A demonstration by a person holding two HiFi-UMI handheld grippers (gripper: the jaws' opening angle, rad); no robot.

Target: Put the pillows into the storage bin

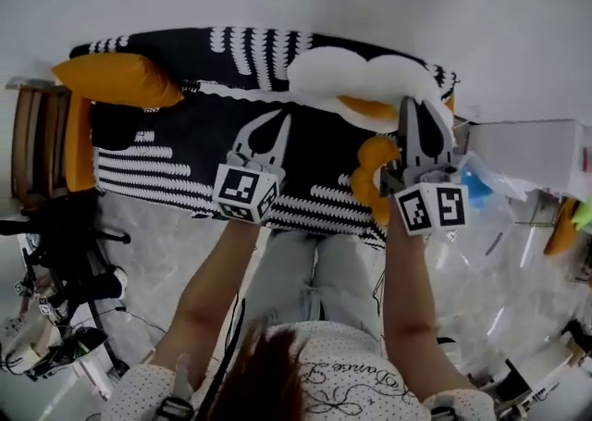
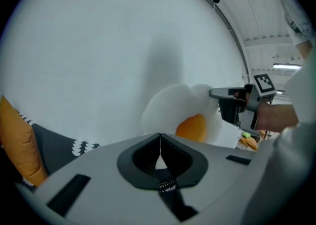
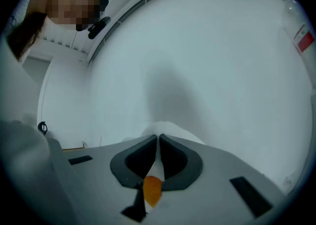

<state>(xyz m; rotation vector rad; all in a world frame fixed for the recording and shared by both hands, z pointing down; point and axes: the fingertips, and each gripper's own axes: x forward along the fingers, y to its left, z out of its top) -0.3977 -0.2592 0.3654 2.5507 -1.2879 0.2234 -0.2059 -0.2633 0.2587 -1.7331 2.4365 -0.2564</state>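
Observation:
A fried-egg pillow (image 1: 356, 77), white with an orange yolk, hangs in the air above the black-and-white patterned sofa (image 1: 185, 146). My right gripper (image 1: 418, 106) is shut on its right edge. In the right gripper view, white fabric and a bit of orange (image 3: 152, 189) are pinched between the jaws of the right gripper (image 3: 158, 137). My left gripper (image 1: 276, 123) is shut and empty, just left of and below the pillow. In the left gripper view, the left gripper (image 2: 160, 137) points at the egg pillow (image 2: 180, 108) and the right gripper (image 2: 237, 103). An orange pillow (image 1: 116, 79) lies at the sofa's left end.
A clear plastic container (image 1: 499, 216) with something blue inside stands at the right, beside a white box (image 1: 527, 146). A wooden piece of furniture (image 1: 32, 142) sits at the left, with dark gear and cables (image 1: 65, 253) on the floor. A white wall lies behind the sofa.

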